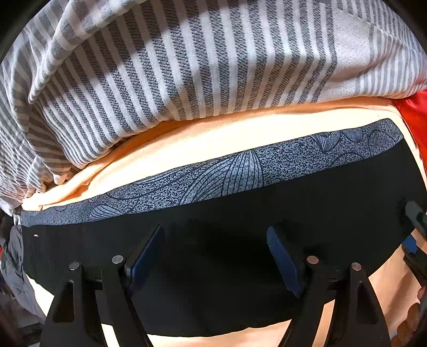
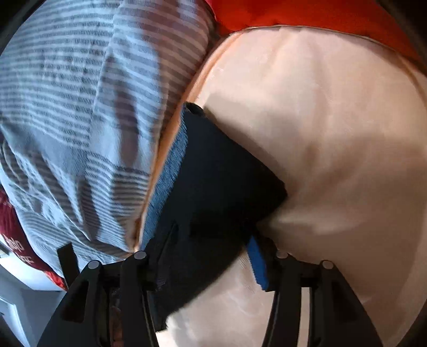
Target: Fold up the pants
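Note:
The black pants (image 1: 240, 208) lie folded into a flat band on a peach sheet (image 1: 186, 144), with a grey leaf-patterned strip (image 1: 240, 168) along their far edge. My left gripper (image 1: 214, 232) hovers straight over the middle of the pants, open, with its blue pads (image 1: 280, 256) off the cloth. In the right wrist view one end of the pants (image 2: 221, 173) lies between the fingers of my right gripper (image 2: 213, 235). Its right blue pad (image 2: 257, 264) shows bare with sheet beside it, while the cloth hides the left fingertip. A dark finger (image 1: 416, 221) of that gripper shows at the pants' right end.
A grey-and-white striped blanket (image 1: 160, 66) is bunched just beyond the pants, also at the left (image 2: 66, 106) of the right wrist view. Red cloth (image 1: 413, 114) lies at the right (image 2: 293, 13). A grey garment (image 1: 13, 261) hangs at the left edge.

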A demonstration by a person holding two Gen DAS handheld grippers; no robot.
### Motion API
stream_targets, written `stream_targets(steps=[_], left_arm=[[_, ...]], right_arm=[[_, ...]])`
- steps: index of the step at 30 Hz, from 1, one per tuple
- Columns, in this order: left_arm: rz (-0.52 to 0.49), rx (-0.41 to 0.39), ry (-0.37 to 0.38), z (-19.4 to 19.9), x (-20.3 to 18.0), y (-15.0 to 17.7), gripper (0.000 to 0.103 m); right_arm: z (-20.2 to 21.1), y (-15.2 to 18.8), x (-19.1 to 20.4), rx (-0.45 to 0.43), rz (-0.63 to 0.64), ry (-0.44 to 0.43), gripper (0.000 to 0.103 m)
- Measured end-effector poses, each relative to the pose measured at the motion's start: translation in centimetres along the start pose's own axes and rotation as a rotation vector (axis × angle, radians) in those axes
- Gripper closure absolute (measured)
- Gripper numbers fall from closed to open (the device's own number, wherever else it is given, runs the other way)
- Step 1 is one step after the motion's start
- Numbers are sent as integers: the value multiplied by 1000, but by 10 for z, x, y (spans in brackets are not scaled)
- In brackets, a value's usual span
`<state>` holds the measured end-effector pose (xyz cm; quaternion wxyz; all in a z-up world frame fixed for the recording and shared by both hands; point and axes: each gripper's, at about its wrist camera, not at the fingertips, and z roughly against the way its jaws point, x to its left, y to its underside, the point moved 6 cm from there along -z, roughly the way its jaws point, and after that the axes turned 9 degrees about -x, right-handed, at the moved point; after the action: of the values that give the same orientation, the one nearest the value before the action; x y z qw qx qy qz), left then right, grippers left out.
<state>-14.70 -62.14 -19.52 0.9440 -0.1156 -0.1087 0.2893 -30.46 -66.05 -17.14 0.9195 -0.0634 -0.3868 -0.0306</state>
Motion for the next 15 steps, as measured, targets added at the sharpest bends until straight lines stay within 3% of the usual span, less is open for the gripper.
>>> stream_targets(steps=[5, 12, 15], left_arm=[[11, -9, -3, 1, 5, 0, 23], [117, -61, -62, 2, 31, -15, 23], [139, -67, -92, -10, 39, -21, 23]], right_arm=[[-15, -1, 19, 9, -30, -153, 43], [-43, 4, 29, 74, -11, -139, 43], [-49, 8, 33, 110, -21, -129, 57]])
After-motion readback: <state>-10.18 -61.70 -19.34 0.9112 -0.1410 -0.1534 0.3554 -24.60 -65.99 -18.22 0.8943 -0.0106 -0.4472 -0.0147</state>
